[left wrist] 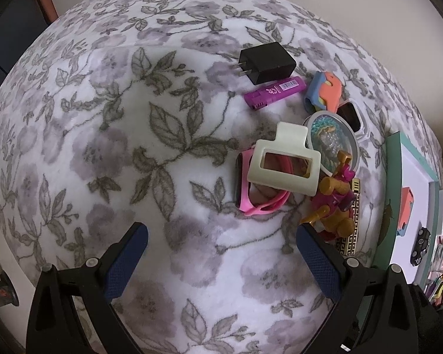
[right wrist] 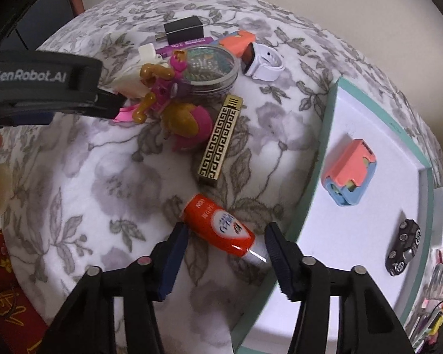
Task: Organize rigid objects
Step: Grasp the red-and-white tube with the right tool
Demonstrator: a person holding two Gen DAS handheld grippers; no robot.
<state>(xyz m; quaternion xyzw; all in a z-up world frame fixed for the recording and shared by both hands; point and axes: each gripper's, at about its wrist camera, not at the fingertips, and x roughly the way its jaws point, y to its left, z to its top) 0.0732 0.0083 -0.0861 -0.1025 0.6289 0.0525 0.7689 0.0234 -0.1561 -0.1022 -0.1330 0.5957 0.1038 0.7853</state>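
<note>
Right gripper [right wrist: 226,261] straddles red tube [right wrist: 218,225], pads apart.

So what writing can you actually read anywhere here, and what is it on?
"GenRobot.AI": on the black left gripper body, seen from the right wrist view.
"ica": my best reading, on the purple lighter, beside a barcode too small to read.
White characters on the red tube: not readable.
Gold characters on red paper at the lower left: blurred.

The right gripper [right wrist: 226,253] points down at the flowered blanket [right wrist: 73,177], its jaws either side of an orange tube [right wrist: 218,225] without gripping. Right of it, a white tray [right wrist: 369,112] holds a small black car [right wrist: 403,246].
</note>
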